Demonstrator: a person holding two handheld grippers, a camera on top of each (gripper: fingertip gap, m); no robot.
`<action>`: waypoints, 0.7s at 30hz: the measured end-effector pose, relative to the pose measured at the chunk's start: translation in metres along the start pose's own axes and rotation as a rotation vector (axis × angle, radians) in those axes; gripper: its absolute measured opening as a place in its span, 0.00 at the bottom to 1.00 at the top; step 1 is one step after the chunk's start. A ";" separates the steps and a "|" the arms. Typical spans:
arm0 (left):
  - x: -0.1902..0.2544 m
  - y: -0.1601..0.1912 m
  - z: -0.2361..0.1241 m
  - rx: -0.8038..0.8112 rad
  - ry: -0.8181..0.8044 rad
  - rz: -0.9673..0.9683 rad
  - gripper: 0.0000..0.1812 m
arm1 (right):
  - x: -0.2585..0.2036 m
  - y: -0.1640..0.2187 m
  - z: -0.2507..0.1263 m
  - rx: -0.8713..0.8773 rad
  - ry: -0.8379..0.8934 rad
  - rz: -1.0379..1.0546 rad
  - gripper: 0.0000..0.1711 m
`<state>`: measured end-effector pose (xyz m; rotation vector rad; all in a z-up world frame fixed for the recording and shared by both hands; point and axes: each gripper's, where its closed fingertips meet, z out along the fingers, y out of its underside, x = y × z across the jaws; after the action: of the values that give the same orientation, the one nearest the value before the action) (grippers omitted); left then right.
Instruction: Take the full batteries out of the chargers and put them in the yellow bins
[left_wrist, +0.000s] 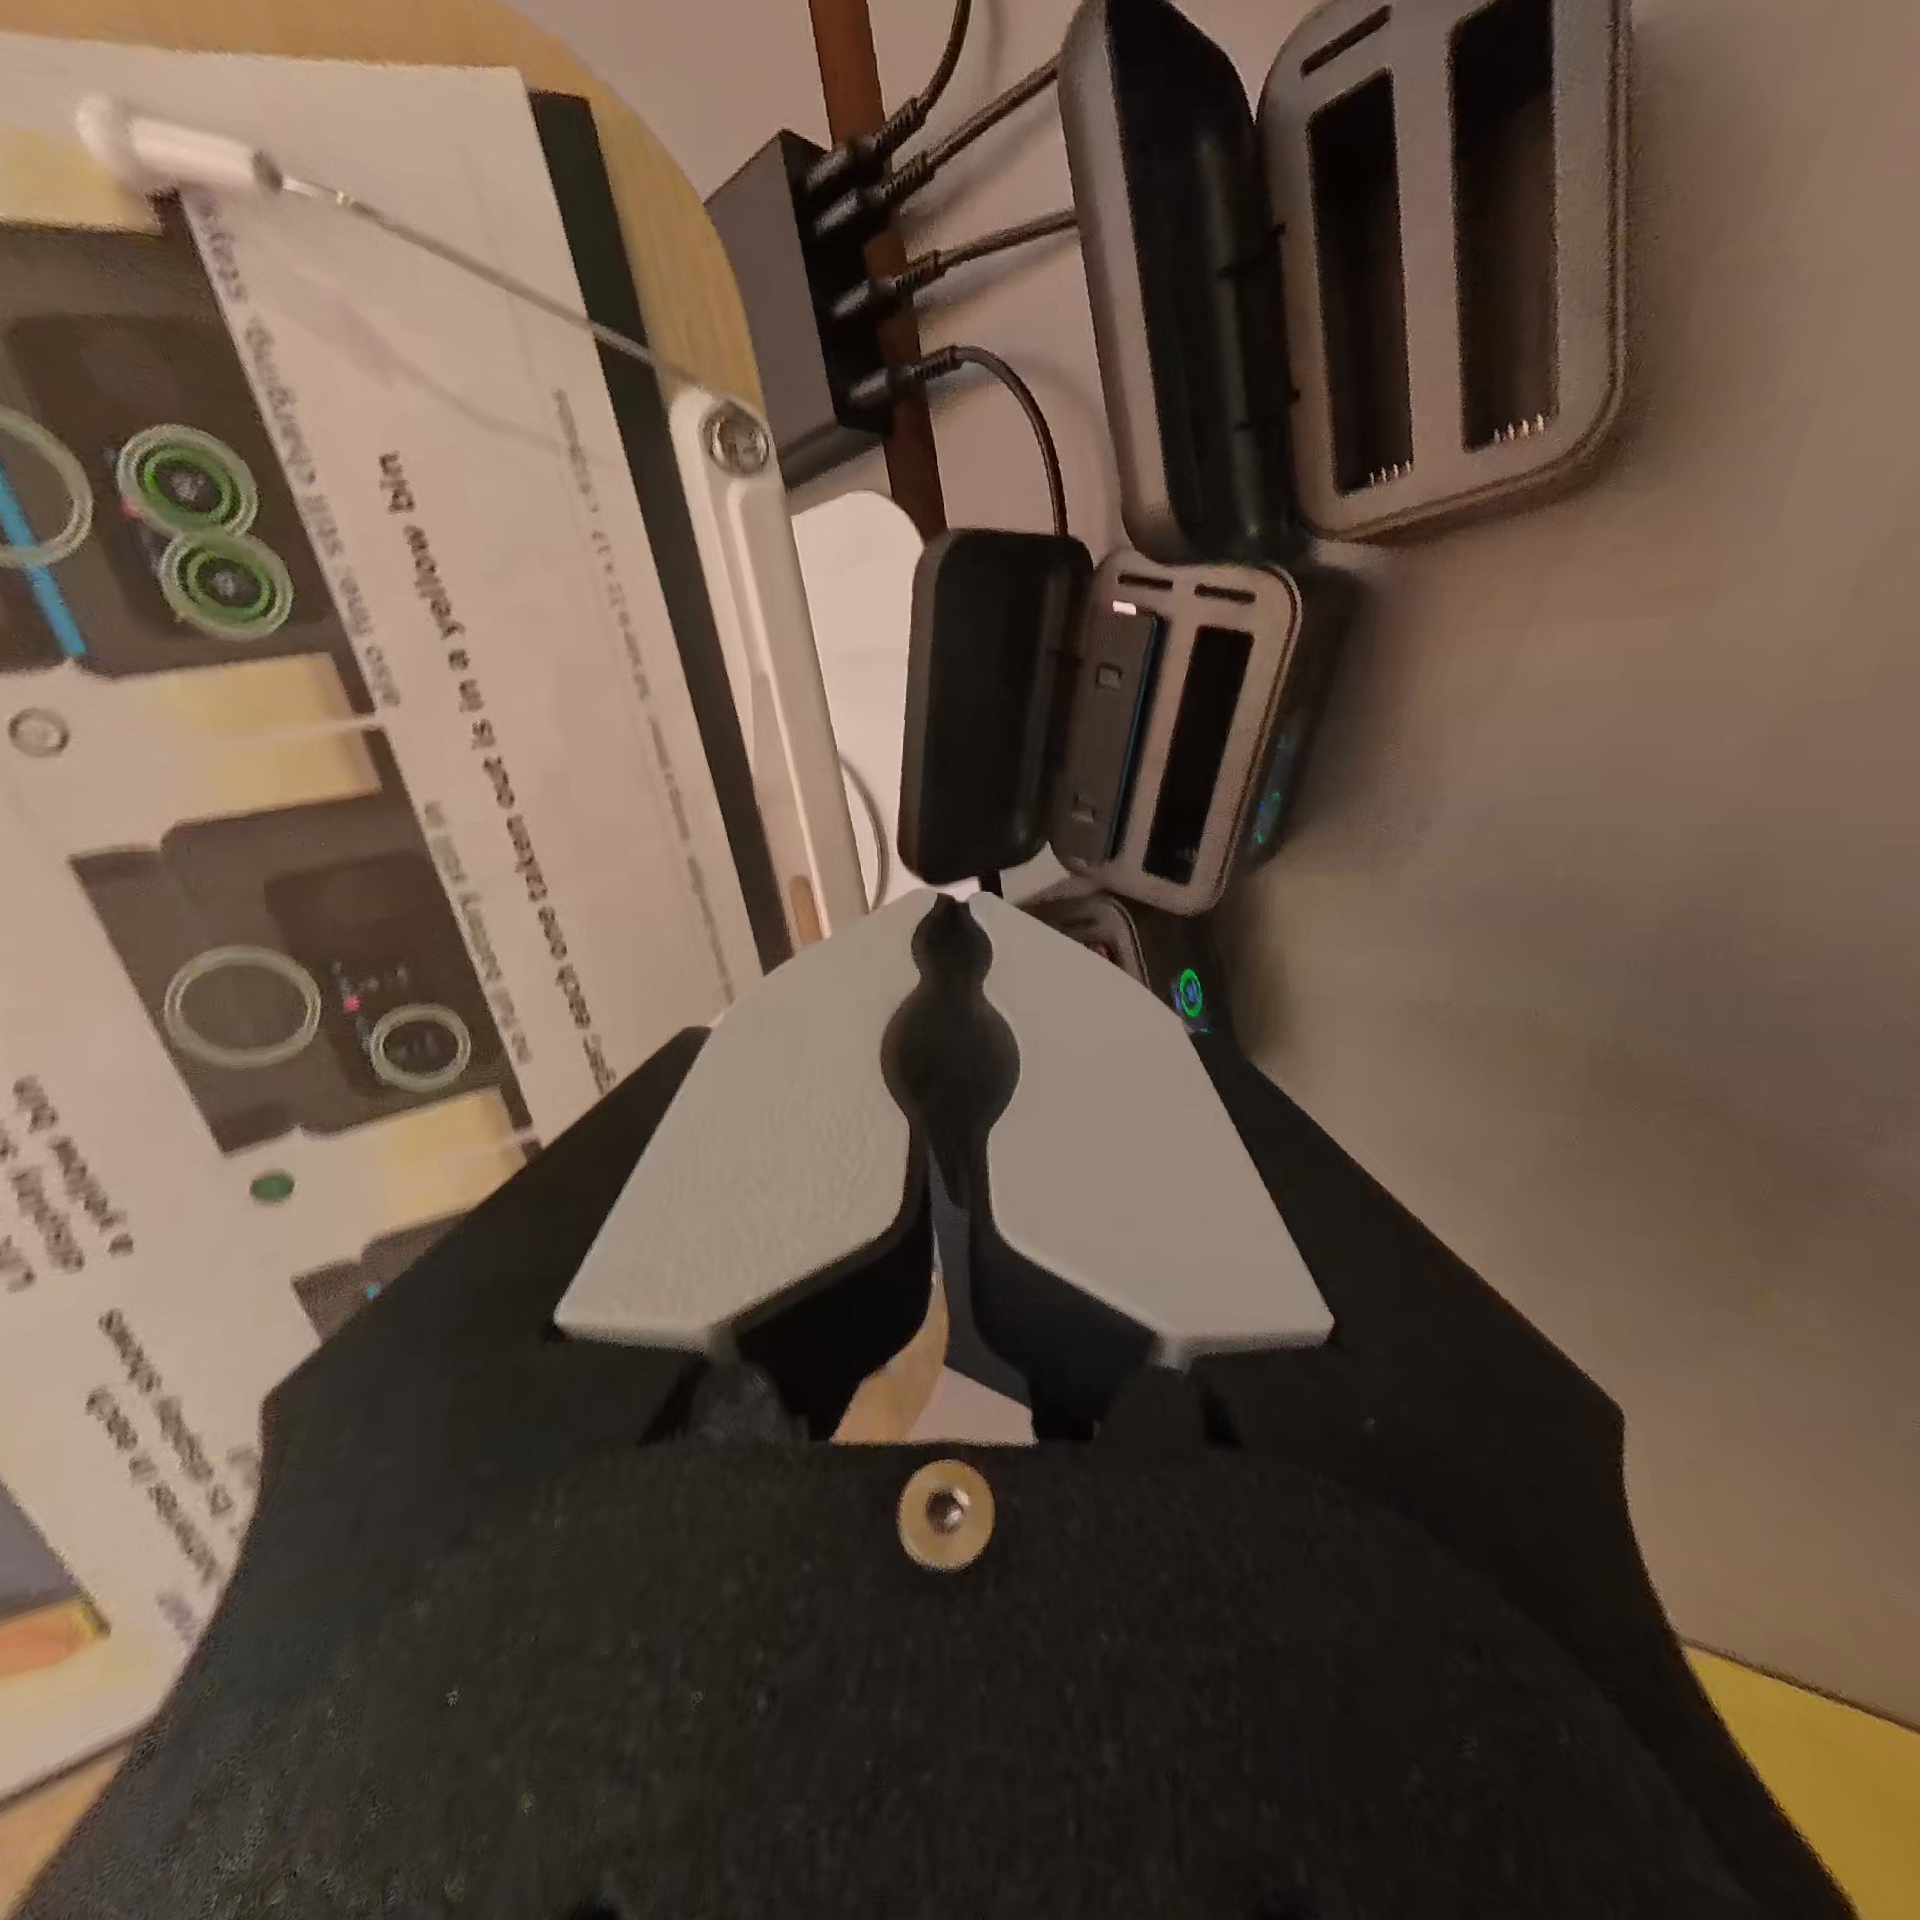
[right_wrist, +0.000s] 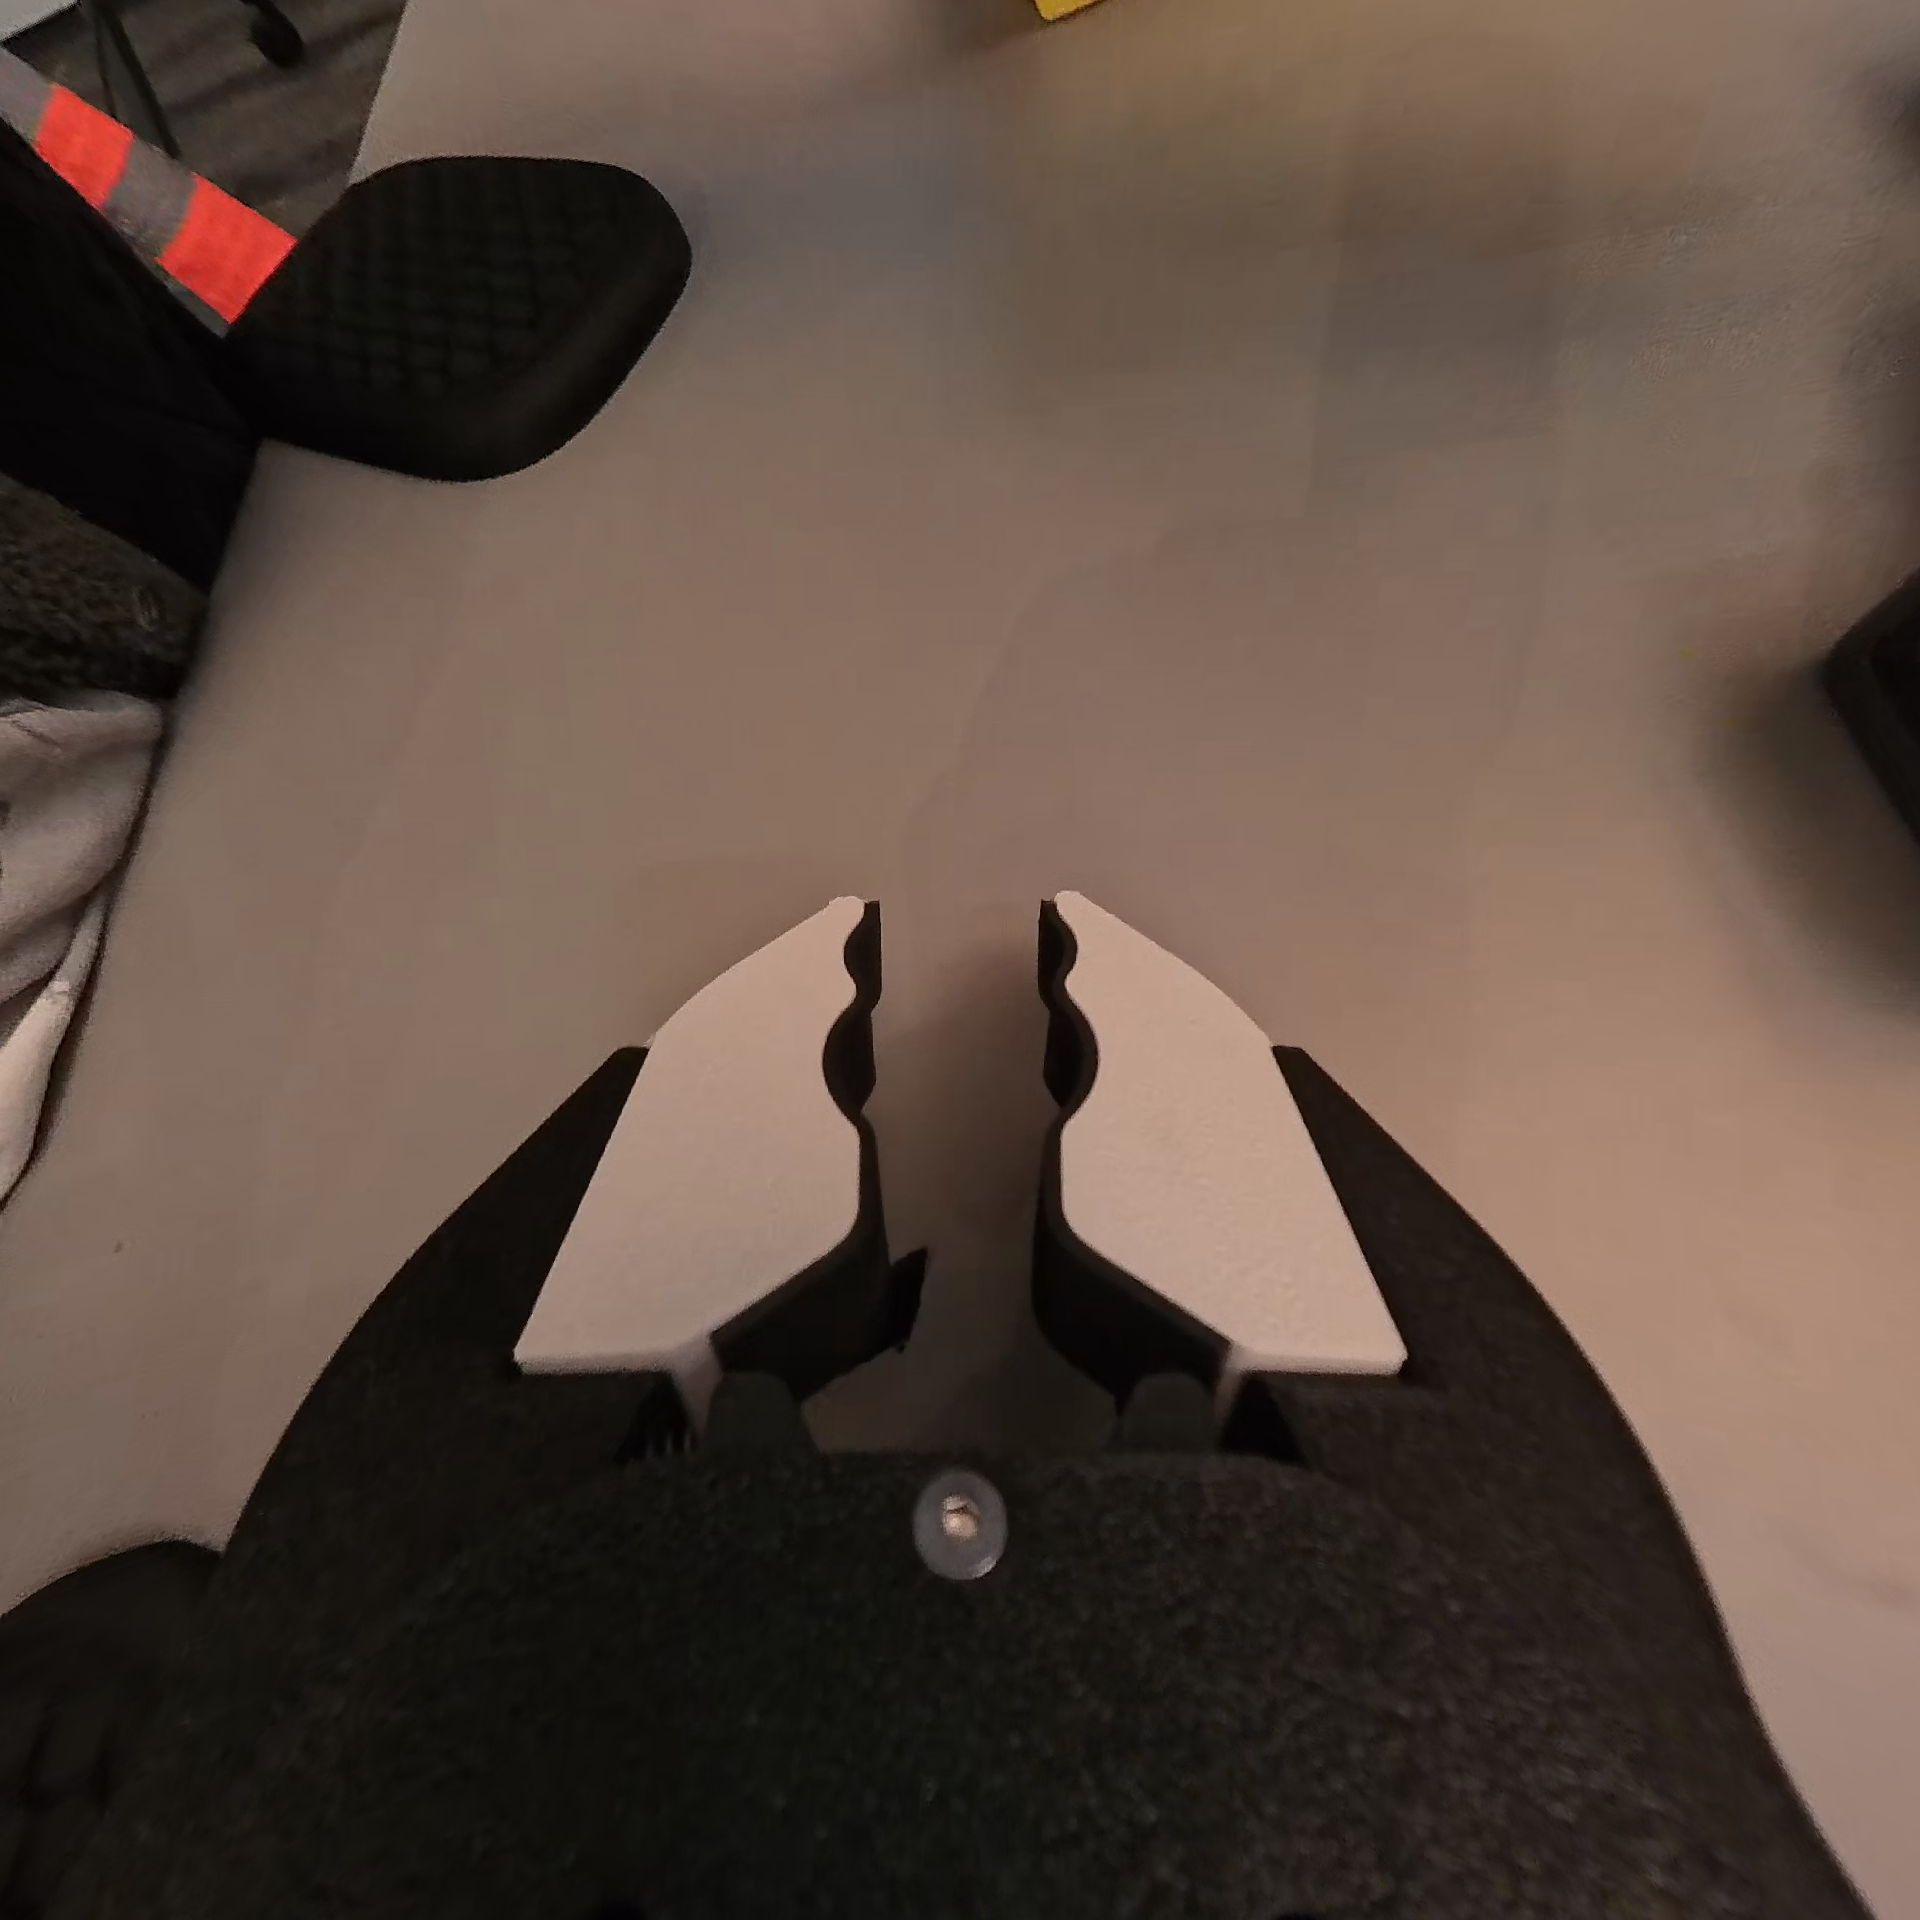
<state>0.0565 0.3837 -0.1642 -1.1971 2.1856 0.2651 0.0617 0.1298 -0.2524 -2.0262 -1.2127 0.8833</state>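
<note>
While our left tool (left_wrist: 951, 909) is pinched fully closed on nothing, its tips sit just short of the middle charger (left_wrist: 1101, 727), whose lid stands open. We see one battery (left_wrist: 1117, 727) in that charger's left slot, the slot beside it bare. Farther off, a larger charger (left_wrist: 1340, 260) lies open with both slots bare. A printed sheet (left_wrist: 343, 582) lies to the left. Our right tool (right_wrist: 959, 906) hangs over bare grey bench (right_wrist: 1143, 520), jaws apart and holding nothing. We glimpse a yellow bin (left_wrist: 1808, 1766) at the lower right corner.
</note>
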 end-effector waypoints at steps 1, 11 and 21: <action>0.001 0.003 -0.006 0.002 -0.009 -0.010 0.00 | 0.000 0.001 0.001 -0.003 -0.001 -0.001 0.17; 0.021 0.050 -0.125 0.164 -0.136 -0.289 0.03 | 0.001 -0.002 -0.001 0.020 0.017 -0.003 0.17; 0.103 0.224 -0.180 -0.115 -0.099 -0.530 0.19 | 0.004 -0.016 -0.001 0.106 0.069 -0.021 0.17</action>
<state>-0.2439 0.3588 -0.1119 -1.7328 1.7101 0.2189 0.0561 0.1394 -0.2399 -1.9406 -1.1238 0.8428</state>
